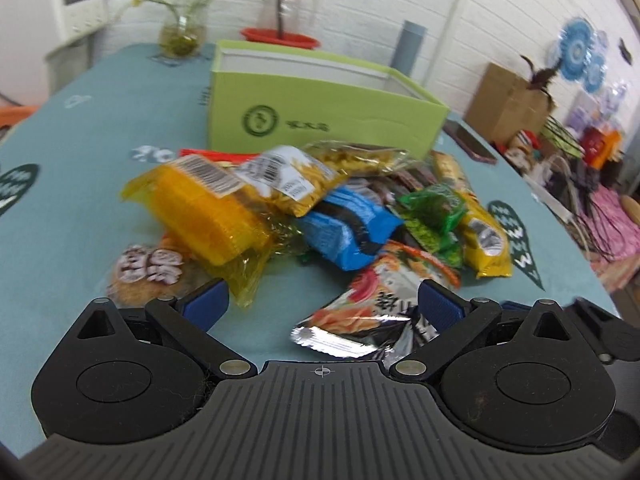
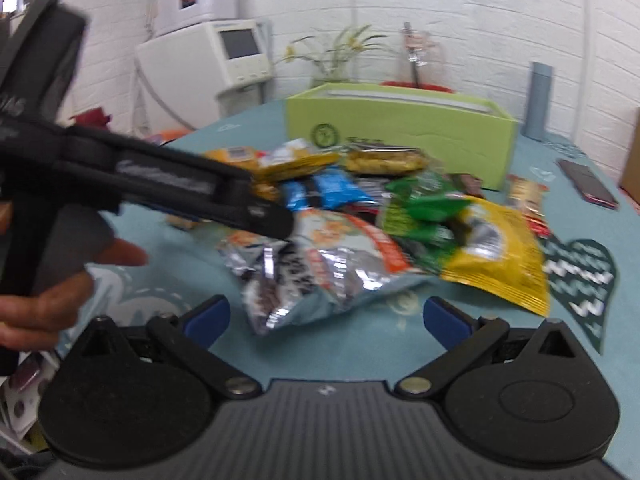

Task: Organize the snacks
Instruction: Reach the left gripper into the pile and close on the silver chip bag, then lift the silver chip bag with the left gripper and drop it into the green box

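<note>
A pile of snack packs lies on the teal tablecloth (image 1: 80, 168) in front of an open-topped lime-green box (image 1: 320, 112) (image 2: 400, 128). My left gripper (image 1: 322, 302) is open, low over the pile's near edge. A silver-and-orange bag (image 1: 372, 308) (image 2: 320, 268) lies between its fingers, close to the right blue pad (image 1: 438, 302). Beyond are an orange-yellow pack (image 1: 204, 208), a blue pack (image 1: 348, 228) (image 2: 324, 190), a green pack (image 1: 432, 216) (image 2: 420, 216) and a yellow bag (image 1: 484, 236) (image 2: 500, 264). My right gripper (image 2: 326, 318) is open and holds nothing, just short of the silver bag. The left gripper (image 2: 272, 220) reaches in from the left, held by a hand (image 2: 48, 304).
A round cookie pack (image 1: 144, 272) lies left of the pile. A phone (image 1: 468, 140) (image 2: 588, 184) rests right of the box. Behind the box are a plant vase (image 1: 180, 36), a glass jug (image 1: 288, 4), a red dish (image 1: 280, 36) and a grey cylinder (image 1: 410, 48). The table edge curves down the right side.
</note>
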Available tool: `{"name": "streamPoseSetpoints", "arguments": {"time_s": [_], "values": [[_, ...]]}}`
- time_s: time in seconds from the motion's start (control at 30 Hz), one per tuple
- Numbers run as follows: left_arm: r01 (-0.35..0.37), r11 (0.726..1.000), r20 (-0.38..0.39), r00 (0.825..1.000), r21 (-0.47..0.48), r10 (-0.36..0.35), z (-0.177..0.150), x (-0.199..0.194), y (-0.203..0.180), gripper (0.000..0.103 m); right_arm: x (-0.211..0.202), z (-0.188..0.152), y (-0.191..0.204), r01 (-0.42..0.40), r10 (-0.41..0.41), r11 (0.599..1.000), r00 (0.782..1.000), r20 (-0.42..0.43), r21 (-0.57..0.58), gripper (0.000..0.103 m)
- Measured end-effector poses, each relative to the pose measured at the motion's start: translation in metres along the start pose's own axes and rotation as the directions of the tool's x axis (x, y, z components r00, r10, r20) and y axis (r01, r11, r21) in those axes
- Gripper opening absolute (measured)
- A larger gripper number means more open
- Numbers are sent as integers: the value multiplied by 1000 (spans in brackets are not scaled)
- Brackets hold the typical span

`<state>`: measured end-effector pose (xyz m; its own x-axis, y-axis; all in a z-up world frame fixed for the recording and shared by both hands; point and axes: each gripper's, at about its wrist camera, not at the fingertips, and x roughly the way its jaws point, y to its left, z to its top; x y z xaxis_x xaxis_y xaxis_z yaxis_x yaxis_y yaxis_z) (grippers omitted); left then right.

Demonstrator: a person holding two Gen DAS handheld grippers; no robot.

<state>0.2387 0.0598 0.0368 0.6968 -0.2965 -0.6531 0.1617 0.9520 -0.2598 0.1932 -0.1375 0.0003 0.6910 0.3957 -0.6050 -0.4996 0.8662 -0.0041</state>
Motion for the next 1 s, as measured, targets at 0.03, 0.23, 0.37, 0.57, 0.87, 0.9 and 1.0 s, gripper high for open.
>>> {"name": "streamPoseSetpoints", "arguments": {"time_s": [0.03,0.23,0.37,0.57,0.87,0.9,1.0], "values": [[10,1000,-15,1000,5,-10,2,4,0,90,6,2,2,-11,11,1000,1000,-15,-4,102],[155,987,-81,984,-39,-158,2,20,5,66,27,2,3,-38,38,999,998,-52,0,99],[247,968,-110,962,-52,-251,-8,15,1,48,20,-3,5,-36,34,999,999,-43,-34,97],[207,976,-96,975,60,-201,-23,-5,-18,61,1,-13,-4,-45,44,999,998,-46,-21,97],[234,968,-130,966,88,-221,-25,7,-23,42,13,-13,5,-28,26,999,999,-40,-47,78],[235,968,-124,967,88,-224,-25,3,-22,39,10,-12,6,-36,34,998,999,-40,-49,77],[264,960,-119,960,94,-253,-19,-14,-20,37,-3,-4,6,-86,85,996,996,-32,-30,73]]}}
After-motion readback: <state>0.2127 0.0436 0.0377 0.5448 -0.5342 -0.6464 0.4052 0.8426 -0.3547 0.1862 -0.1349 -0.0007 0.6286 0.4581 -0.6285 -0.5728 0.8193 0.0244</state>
